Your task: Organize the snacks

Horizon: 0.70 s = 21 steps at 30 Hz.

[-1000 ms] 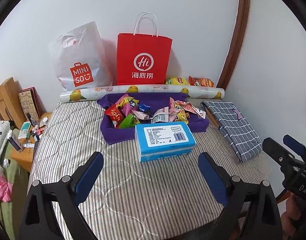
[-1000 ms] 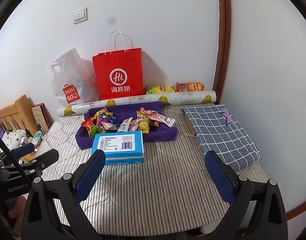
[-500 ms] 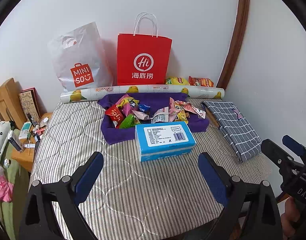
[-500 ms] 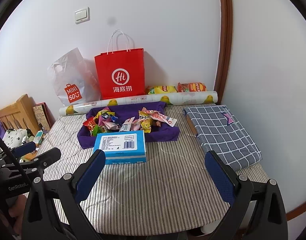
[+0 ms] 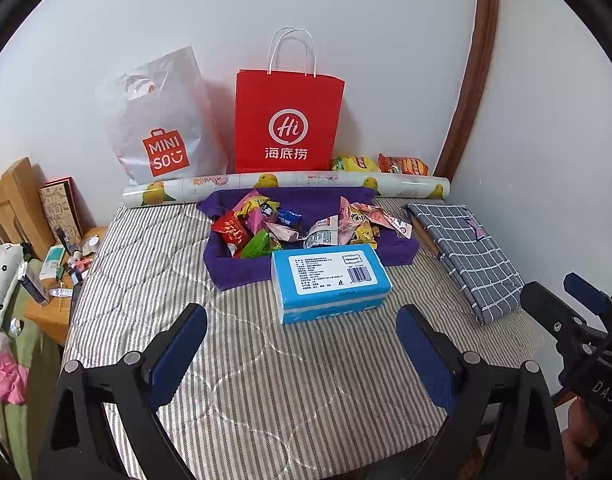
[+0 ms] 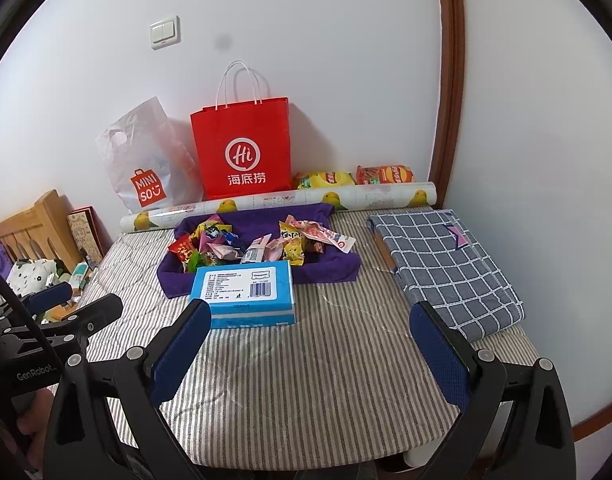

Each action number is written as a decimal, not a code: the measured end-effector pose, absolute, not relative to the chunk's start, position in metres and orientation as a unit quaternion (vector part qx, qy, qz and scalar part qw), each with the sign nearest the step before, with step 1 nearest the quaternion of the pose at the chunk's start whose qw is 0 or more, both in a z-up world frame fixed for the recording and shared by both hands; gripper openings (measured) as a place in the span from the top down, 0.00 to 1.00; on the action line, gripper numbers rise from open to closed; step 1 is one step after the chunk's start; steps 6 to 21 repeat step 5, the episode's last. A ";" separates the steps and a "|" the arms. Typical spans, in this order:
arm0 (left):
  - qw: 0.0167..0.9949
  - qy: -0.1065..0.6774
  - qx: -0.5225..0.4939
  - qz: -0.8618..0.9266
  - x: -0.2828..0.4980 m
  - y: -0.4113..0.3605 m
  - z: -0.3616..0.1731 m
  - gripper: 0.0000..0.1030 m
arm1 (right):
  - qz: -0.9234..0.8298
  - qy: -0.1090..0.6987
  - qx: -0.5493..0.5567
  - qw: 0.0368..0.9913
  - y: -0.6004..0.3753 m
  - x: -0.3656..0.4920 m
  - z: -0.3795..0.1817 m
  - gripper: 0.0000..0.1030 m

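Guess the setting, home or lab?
Probably a home bedroom: a wooden headboard at the left, a striped quilted pad over the surface, and shopping bags propped against the wall. No lab fixtures in view.

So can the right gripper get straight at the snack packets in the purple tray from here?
Probably not straight on: the blue tissue box stands against the purple tray's near side. The open right gripper would likely need to go over it.
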<state>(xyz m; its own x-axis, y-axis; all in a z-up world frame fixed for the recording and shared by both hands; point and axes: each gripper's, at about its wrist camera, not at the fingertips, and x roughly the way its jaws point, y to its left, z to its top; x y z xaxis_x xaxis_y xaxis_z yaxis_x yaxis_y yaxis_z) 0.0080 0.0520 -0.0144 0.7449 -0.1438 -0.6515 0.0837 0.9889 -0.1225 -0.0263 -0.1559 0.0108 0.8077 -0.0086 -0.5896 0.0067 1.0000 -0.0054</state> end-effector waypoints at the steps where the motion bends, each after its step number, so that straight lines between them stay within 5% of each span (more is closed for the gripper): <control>1: 0.933 0.352 -0.043 -0.060 0.008 0.052 -0.014 0.07 | -0.004 0.311 -0.002 0.951 -0.155 -0.026 0.011 0.04; 21: 0.933 0.352 -0.041 -0.062 0.008 0.052 -0.015 0.07 | -0.003 0.311 -0.002 0.950 -0.155 -0.026 0.010 0.04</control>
